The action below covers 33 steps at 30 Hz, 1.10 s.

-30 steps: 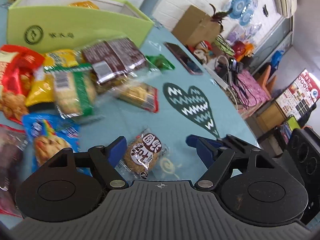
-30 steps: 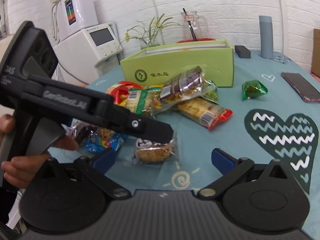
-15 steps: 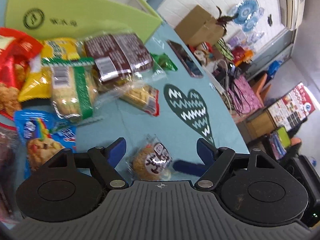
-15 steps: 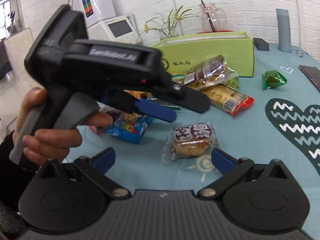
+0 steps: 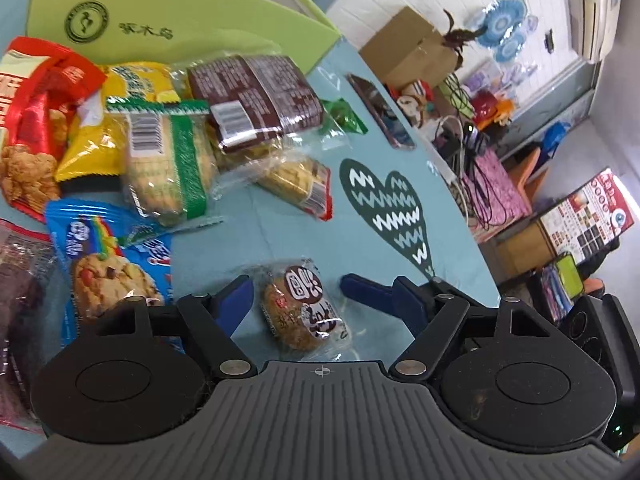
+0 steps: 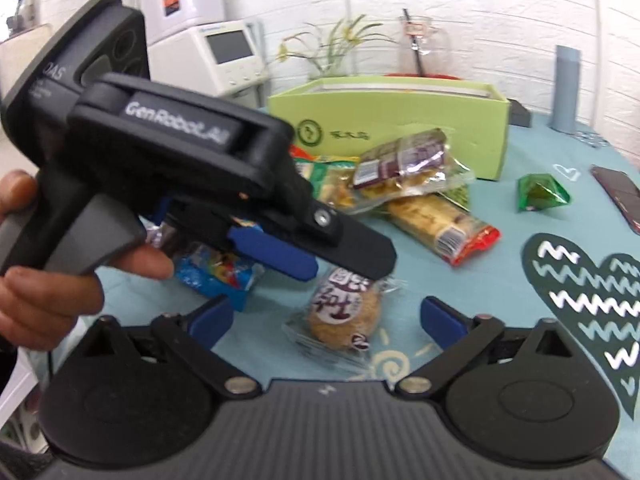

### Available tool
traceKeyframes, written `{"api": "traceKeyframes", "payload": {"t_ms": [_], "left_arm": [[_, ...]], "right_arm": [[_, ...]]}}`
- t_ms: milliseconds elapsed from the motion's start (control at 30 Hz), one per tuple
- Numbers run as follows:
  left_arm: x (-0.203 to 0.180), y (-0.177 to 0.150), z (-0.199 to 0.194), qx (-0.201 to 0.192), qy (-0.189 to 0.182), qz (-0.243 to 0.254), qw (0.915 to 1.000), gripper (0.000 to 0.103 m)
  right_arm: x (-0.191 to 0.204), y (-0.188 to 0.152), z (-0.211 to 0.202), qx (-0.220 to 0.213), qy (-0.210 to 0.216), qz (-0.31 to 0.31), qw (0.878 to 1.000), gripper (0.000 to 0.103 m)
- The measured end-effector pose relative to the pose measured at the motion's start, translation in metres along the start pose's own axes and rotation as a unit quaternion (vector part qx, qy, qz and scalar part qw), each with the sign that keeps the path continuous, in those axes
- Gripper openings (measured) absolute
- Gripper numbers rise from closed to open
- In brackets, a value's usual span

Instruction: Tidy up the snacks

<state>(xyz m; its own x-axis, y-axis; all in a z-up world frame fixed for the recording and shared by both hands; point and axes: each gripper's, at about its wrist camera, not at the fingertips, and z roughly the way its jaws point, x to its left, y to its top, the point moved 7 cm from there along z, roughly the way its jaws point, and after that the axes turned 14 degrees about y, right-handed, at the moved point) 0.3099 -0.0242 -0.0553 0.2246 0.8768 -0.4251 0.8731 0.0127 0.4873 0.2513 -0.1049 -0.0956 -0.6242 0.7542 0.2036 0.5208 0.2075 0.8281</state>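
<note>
A small round snack packet (image 5: 304, 308) with a brown-and-white label lies on the teal tablecloth. It sits between the blue pads of my left gripper (image 5: 320, 296), which is open and does not press on it. In the right wrist view the same packet (image 6: 344, 312) lies between the fingers of my right gripper (image 6: 326, 316). Those jaws are closing, and the pads are still clear of the wrapper. The left gripper (image 6: 350, 268), held by a hand (image 6: 44, 288), hovers just above the packet. The green box (image 6: 400, 120) stands behind the snack pile.
A heap of snack bags (image 5: 160, 152) lies in front of the green box (image 5: 180, 20). A green wrapped sweet (image 6: 540, 192) and a phone (image 6: 616, 196) lie to the right. A dark heart print (image 5: 392, 208) marks the cloth, and the table edge (image 5: 472, 232) curves past it.
Both grippers have closed in on the round packet, which now sits centred between the left fingers. The right gripper's jaws have narrowed. The left gripper has rolled slightly.
</note>
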Motion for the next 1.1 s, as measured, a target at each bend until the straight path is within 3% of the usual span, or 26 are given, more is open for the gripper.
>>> {"api": "traceKeyframes", "payload": {"t_ms": [33, 67, 100, 133, 233, 333, 600, 733, 867, 933, 1000, 1100], "left_arm": [[-0.002, -0.002, 0.002, 0.000, 0.004, 0.005, 1.0000, 0.060], [-0.002, -0.004, 0.004, 0.002, 0.015, 0.011, 0.9998, 0.050], [-0.001, -0.006, 0.005, 0.001, 0.026, 0.015, 0.9996, 0.021], [0.001, -0.007, 0.006, 0.004, 0.032, 0.013, 0.9994, 0.016], [0.002, -0.001, -0.001, -0.003, 0.007, -0.011, 0.9999, 0.016], [-0.012, 0.027, -0.017, -0.043, -0.002, 0.002, 0.9991, 0.017], [-0.028, 0.166, -0.028, -0.137, 0.008, 0.026, 0.9902, 0.021], [-0.014, 0.227, 0.002, -0.143, 0.040, 0.020, 0.9888, 0.021], [0.008, 0.259, 0.041, -0.124, 0.061, 0.005, 0.9904, 0.022], [0.015, 0.267, 0.057, -0.118, 0.062, 0.004, 0.9911, 0.026], [0.019, 0.272, 0.061, -0.124, 0.059, 0.001, 0.9905, 0.046], [0.021, 0.275, 0.040, -0.152, 0.044, -0.017, 0.9873, 0.053]], "right_arm": [[0.001, -0.002, 0.003, 0.003, -0.002, 0.001, 1.000, 0.069], [0.001, -0.004, 0.004, -0.001, -0.011, -0.002, 1.000, 0.063], [0.000, -0.004, 0.005, -0.002, -0.024, -0.007, 1.000, 0.055], [0.000, -0.003, 0.004, -0.004, -0.028, -0.007, 1.000, 0.051], [-0.004, 0.007, -0.004, -0.011, -0.014, 0.001, 1.000, 0.050], [-0.007, 0.034, -0.012, -0.033, -0.031, -0.036, 0.998, 0.050], [-0.060, 0.149, 0.010, -0.095, -0.063, -0.114, 0.987, 0.050], [-0.105, 0.190, 0.054, -0.101, -0.056, -0.096, 0.989, 0.051], [-0.142, 0.202, 0.095, -0.090, -0.041, -0.071, 0.993, 0.051], [-0.155, 0.202, 0.108, -0.083, -0.033, -0.061, 0.994, 0.052], [-0.164, 0.204, 0.112, -0.079, -0.031, -0.055, 0.995, 0.056], [-0.155, 0.208, 0.095, -0.097, -0.042, -0.063, 0.992, 0.064]]}}
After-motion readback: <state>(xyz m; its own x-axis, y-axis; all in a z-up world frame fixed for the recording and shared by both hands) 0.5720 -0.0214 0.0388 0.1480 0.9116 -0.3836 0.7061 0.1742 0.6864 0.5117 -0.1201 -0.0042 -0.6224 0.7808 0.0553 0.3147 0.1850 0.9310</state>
